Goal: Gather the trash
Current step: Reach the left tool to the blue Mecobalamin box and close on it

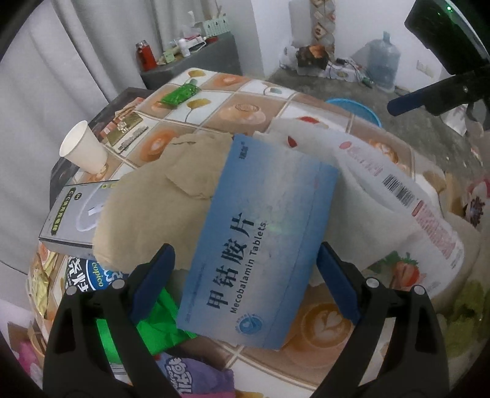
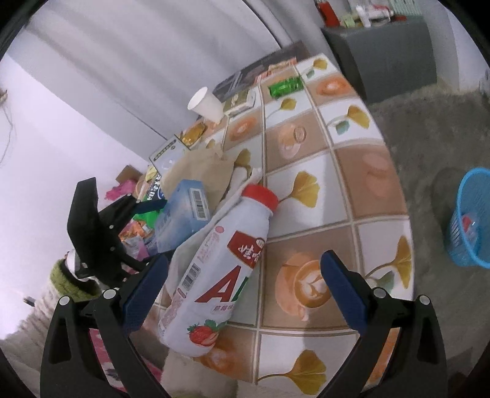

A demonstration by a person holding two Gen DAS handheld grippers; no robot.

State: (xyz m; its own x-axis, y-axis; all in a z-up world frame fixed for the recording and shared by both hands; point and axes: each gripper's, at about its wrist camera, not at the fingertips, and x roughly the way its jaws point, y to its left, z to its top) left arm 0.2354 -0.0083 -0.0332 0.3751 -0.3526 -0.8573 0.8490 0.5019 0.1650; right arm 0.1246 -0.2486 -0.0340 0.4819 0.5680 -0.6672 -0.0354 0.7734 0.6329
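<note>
Straddling the blue tablet box [image 1: 257, 245] on the table [image 2: 361, 189], the left gripper [image 1: 245, 275] is spread — closing off-centre may push it. Right gripper [image 2: 245, 290] is spread near the bottle [image 2: 220, 269].

The surface [image 2: 361, 196] wears a cloth printed with coffee cups and yellow ginkgo leaves in brown and white squares. Behind it, grey curtains [image 1: 70, 55] fill the upper left of the left wrist view. A dark grey cabinet [image 1: 196, 61] stands at the upper middle, its top crowded with a red canister [image 1: 145, 55], small bottles and a pale green carton [image 1: 216, 26]. On the concrete floor [image 1: 309, 81] at the upper right sits a large blue water jug [image 1: 382, 61], with tangled wires [image 1: 352, 65] just beside it. A white wall [image 2: 55, 147] takes up the left side of the right wrist view.
</note>
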